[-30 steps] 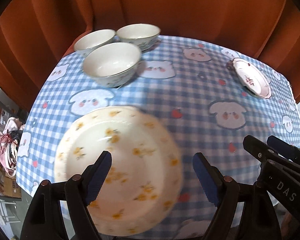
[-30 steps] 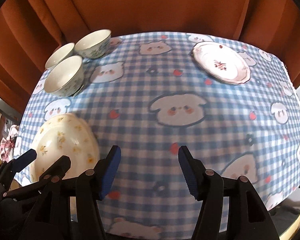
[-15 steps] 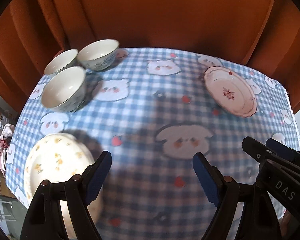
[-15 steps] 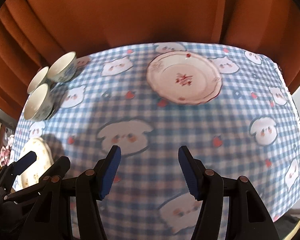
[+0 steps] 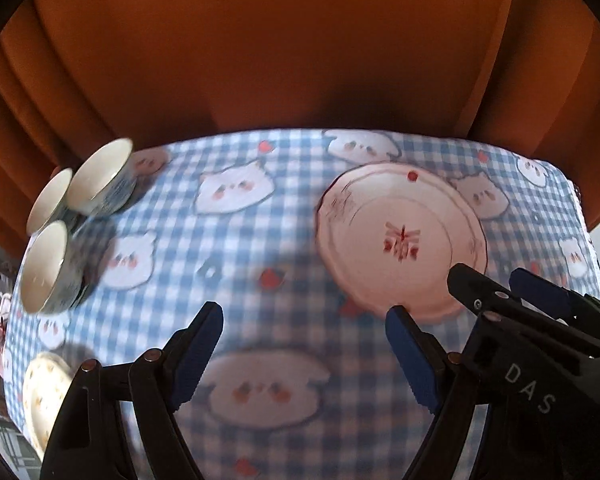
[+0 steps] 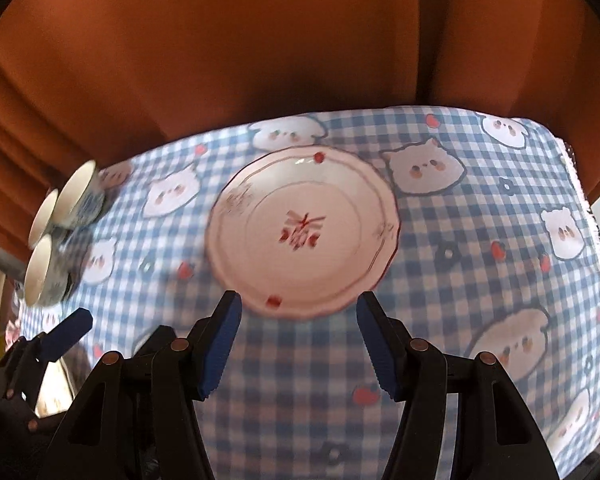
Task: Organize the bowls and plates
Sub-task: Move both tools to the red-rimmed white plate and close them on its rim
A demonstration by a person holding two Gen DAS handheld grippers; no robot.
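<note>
having slid rightward from the yellow plate point(image 5: 44, 396), both spread, empty grippers point(image 5: 304, 344) point(image 6: 298, 332) now face the pink plate point(image 6: 302, 232).

Blue-and-white checked tablecloth point(image 6: 440, 240) with white animal faces; beyond blue-padded tongs, white plate point(image 6: 304, 232) with red flowers; orange curtain point(image 6: 260, 48) behind.

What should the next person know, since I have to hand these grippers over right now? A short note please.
Left gripper: open, holding nothing, above the tablecloth.
Right gripper: open, holding nothing, just short of the pink plate.
Things: pink plate lies alone on the right side; three bowls stand grouped, unstacked, at the far left; yellow-flowered plate at the near left edge.
Done: nothing stacked yet, by the look of it.
Left: probably bring the two plates together, then nest the bowls.
</note>
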